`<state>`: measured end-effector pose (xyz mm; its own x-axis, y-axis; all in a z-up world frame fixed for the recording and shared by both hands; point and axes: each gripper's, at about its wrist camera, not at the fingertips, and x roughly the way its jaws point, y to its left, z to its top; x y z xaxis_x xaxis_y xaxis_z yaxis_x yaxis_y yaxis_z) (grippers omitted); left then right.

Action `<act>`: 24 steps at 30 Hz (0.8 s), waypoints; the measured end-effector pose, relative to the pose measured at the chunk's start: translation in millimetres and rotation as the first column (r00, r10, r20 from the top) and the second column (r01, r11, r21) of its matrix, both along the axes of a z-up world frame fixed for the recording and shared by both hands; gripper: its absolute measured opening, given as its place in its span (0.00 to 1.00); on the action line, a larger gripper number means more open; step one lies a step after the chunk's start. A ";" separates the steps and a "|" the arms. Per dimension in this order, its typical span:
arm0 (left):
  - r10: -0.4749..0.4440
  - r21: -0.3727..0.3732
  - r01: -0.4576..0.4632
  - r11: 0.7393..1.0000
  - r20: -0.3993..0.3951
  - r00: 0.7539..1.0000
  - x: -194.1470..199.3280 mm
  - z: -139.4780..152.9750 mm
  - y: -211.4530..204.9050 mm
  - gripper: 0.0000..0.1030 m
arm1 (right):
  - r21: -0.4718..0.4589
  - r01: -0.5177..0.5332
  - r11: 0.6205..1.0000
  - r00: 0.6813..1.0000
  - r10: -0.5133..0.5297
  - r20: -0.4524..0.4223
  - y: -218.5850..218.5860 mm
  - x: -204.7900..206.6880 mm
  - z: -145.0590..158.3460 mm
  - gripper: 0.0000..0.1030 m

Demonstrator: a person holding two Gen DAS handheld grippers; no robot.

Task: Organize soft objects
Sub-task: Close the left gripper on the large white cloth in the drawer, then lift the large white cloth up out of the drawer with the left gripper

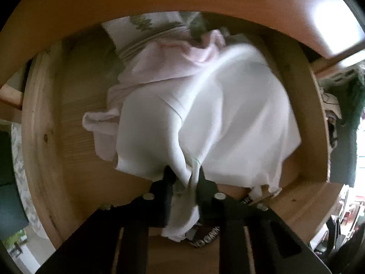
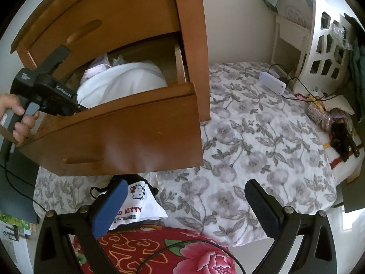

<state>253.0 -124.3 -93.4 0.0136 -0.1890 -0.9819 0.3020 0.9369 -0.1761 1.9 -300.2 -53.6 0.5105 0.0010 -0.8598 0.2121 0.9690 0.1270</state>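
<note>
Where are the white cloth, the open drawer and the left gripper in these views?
white cloth (image 1: 205, 114): left wrist view, on its broad smooth middle.
open drawer (image 2: 136, 132): right wrist view, on its wooden front panel.
left gripper (image 1: 183, 178): left wrist view, between the fingertips, shut on a fold of the cloth.

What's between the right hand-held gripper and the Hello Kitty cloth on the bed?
Nothing visible. The right hand-held gripper hangs open above the bed, with the Hello Kitty cloth just beyond its blue finger; that finger covers the cloth's left edge in this view.
</note>
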 end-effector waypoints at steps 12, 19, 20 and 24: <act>0.050 -0.317 -0.036 0.948 0.037 0.998 -17.1 22.9 17.5 0.05 | -0.003 0.004 1.000 1.000 -0.004 0.004 1.5 -1.9 3.3 1.00; 0.046 -0.462 0.006 0.887 0.100 0.994 -22.9 51.3 10.0 0.05 | -0.007 0.001 1.000 1.000 -0.001 0.004 2.7 -1.6 5.0 1.00; 0.046 -0.485 0.010 0.875 0.104 0.994 -22.6 54.1 7.0 0.05 | -0.007 0.000 1.000 1.000 0.000 0.004 3.1 -1.3 5.9 1.00; 0.066 -0.554 0.014 0.832 0.123 0.990 -37.7 63.9 8.1 0.04 | -0.011 0.000 1.000 1.000 0.001 0.009 3.8 -2.4 7.2 1.00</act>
<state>215.2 -116.2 -29.5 0.1474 -0.6971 -0.7017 0.3366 0.7025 -0.6271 -0.5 -296.4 -46.5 0.5182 -0.0084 -0.8552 0.2104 0.9705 0.1180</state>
